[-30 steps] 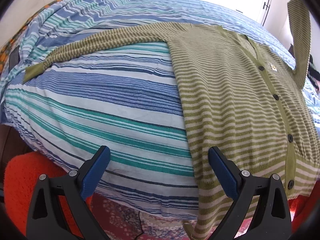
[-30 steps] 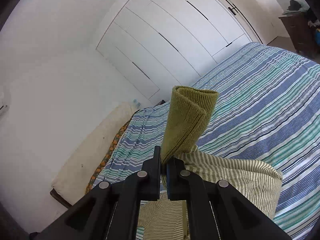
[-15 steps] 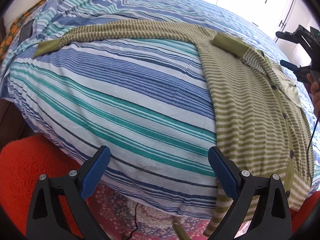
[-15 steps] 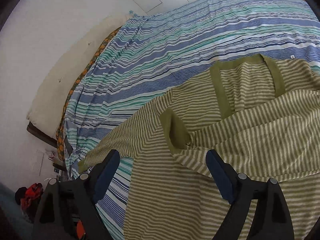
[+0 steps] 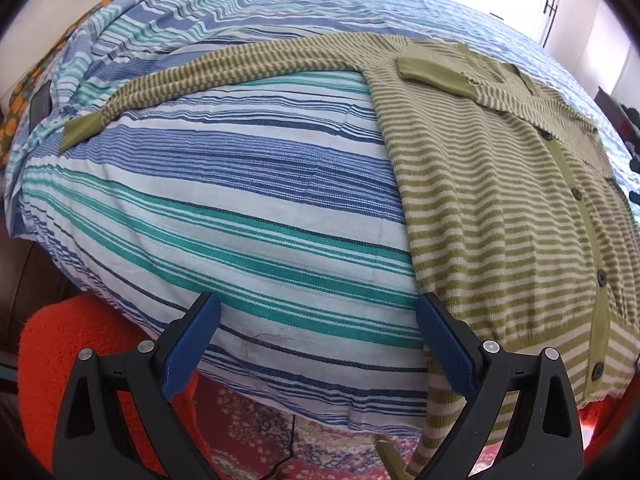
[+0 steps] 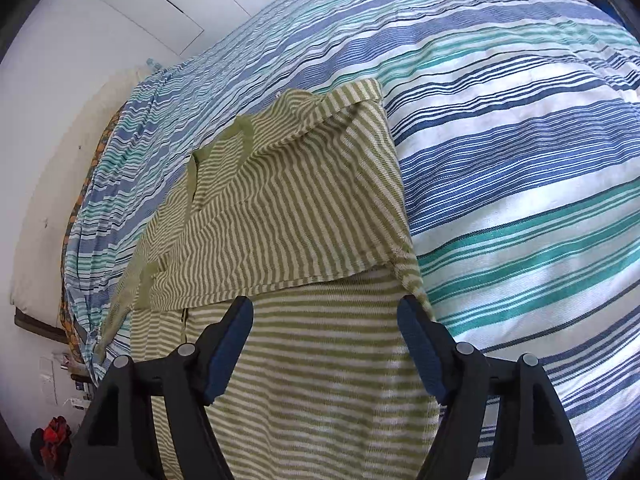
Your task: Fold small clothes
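Left wrist view: orange rug (image 5: 60,344) under striped bedspread (image 5: 240,208)

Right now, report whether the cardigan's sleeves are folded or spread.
One folded, one spread: the right sleeve lies across the cardigan; the left sleeve stretches over the bedsheet.

The bed (image 5: 248,184) offers broad bare striped cover on both flanks of the cardigan (image 5: 500,208): a wide open stretch lies below the outstretched sleeve (image 5: 224,68) in the left wrist view, and another runs clear along the garment's folded edge in the right wrist view. The left gripper (image 5: 318,344) hangs over the bed's near edge with nothing between its wide-apart jaws, the cardigan's side seam just beside its right finger and the orange rug (image 5: 68,344) below. The right gripper (image 6: 326,344) hovers above the cardigan's lower body, jaws closing on empty air, with the folded-over sleeve panel (image 6: 280,216) lying just ahead.
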Tool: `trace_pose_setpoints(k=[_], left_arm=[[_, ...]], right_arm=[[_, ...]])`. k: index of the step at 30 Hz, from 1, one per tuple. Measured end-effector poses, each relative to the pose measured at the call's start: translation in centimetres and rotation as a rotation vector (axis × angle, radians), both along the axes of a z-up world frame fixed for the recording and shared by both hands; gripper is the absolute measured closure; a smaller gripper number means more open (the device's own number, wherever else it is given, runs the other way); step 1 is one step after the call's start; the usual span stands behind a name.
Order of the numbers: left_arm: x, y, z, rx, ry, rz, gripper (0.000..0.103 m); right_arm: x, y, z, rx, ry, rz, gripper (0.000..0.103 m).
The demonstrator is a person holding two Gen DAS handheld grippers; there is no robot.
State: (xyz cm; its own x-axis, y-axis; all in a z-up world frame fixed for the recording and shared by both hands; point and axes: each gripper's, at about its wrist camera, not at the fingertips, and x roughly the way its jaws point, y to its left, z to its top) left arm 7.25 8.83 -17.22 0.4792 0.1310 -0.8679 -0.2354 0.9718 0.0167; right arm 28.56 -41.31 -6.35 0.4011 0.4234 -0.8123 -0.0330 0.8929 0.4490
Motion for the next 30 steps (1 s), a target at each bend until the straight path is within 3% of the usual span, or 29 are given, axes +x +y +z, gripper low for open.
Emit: trace_pose_setpoints(k=[4, 8, 12, 17, 19, 23, 25, 28, 30], left_arm=[[3.3, -3.6, 3.8, -0.054, -0.088, -0.127, 0.005], [11.7, -9.6, 7.5, -0.09, -0.169, -0.298, 0.004], [21.2, -13.2, 5.9, -0.096, -0.156, -0.274, 0.004], [26.6, -14.0, -1.2, -0.044, -0.007, -0.196, 0.005], [25.9, -13.7, -3.1, -0.045, -0.028, -0.215, 0.002], [24.7, -13.4, -3.4, -0.052, -0.094, -0.241, 0.001], [24.6, -13.2, -3.7, -0.06, -0.1, -0.241, 0.001], [24.7, -13.8, -3.7, -0.044, -0.115, -0.245, 0.001], [24.8, -13.7, -3.6, -0.045, -0.12, -0.244, 0.001]], right_arm=[[-0.4, -2.3, 2.7, -0.012, -0.07, -0.016, 0.029], [3.4, -2.2, 4.7, -0.27, -0.143, 0.047, 0.029], [8.3, -0.7, 3.4, -0.44, -0.136, 0.149, 0.029], [13.3, 1.2, -0.6, -0.443, -0.074, 0.235, 0.029], [15.5, 1.4, -2.3, -0.463, -0.048, 0.238, 0.033], [20.1, -4.4, -0.8, -0.404, -0.107, -0.1, 0.038], [21.2, -6.6, 0.6, -0.399, -0.131, -0.193, 0.038], [20.8, -6.6, 2.5, -0.359, -0.154, -0.112, 0.038], [18.5, -4.7, 3.5, -0.225, -0.176, 0.015, 0.038]])
